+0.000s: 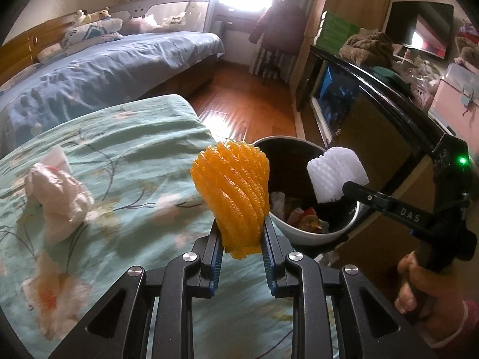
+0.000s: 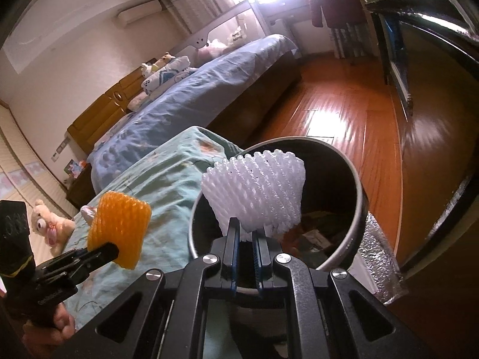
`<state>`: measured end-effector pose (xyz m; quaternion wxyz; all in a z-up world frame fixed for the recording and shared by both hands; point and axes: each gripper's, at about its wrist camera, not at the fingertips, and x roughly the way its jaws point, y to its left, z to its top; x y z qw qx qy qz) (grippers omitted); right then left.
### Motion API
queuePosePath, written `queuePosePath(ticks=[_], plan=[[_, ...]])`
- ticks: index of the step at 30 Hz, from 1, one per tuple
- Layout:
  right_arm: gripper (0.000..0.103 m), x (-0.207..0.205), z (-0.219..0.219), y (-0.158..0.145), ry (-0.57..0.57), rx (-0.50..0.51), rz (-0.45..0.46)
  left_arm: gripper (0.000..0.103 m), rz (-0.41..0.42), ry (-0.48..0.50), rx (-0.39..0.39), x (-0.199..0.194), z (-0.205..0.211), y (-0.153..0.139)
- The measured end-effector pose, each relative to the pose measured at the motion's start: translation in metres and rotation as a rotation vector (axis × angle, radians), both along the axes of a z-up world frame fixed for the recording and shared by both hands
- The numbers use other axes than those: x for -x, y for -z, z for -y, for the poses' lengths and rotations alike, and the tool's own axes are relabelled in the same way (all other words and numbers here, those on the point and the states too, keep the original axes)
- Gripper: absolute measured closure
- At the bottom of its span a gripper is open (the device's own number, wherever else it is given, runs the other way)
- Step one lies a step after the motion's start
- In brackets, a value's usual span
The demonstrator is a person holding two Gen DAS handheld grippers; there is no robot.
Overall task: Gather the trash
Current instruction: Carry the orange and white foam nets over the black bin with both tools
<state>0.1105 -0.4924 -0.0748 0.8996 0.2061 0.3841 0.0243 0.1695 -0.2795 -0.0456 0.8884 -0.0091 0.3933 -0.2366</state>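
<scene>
Left wrist view
- Left tool (image 1: 241, 230): clamped on the lower end of an orange ribbed foam fruit-net sleeve (image 1: 232, 191), which stands up from the fingers over the edge of the bed with the green flowered cover (image 1: 119, 155).
- Bin: a round white waste bin with a dark inside (image 1: 302, 233) just beyond the orange sleeve, beside the bed.
- Bin contents: crumpled wrappers and paper scraps at the bottom; what each one is cannot be told.
- Right tool (image 1: 344, 193): reaches in from the right and grips a white foam fruit-net sleeve (image 1: 335, 173) above the bin's mouth.
- On the bed: a crumpled white plastic bag (image 1: 57, 197) lies to the left, well apart from the bin.
- Cut off: the person's hand (image 1: 425, 296) on the right tool's handle runs out of view.

Right wrist view
- Right tool (image 2: 247, 233): nearly closed, pinching the white sleeve (image 2: 257, 191) at its lower edge, right over the bin (image 2: 356, 233).
- Bin contents: partly hidden by the sleeve; blurred scraps show.
- Left tool (image 2: 112, 251): holds the orange sleeve (image 2: 119, 227) above the bed cover (image 2: 167, 179), left of the bin.
- Hard to make out: the white bag (image 2: 86, 211), mostly hidden by the orange sleeve.
</scene>
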Motion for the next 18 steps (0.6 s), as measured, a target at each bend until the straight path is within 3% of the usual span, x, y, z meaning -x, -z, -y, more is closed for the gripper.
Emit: queuePosePath(ticks=[18], plan=[[0.095, -0.006, 0.023, 0.003, 0.031, 0.021, -0.019, 0.080, 0.002, 0.060, -0.032, -0.027, 0.046, 0.004]])
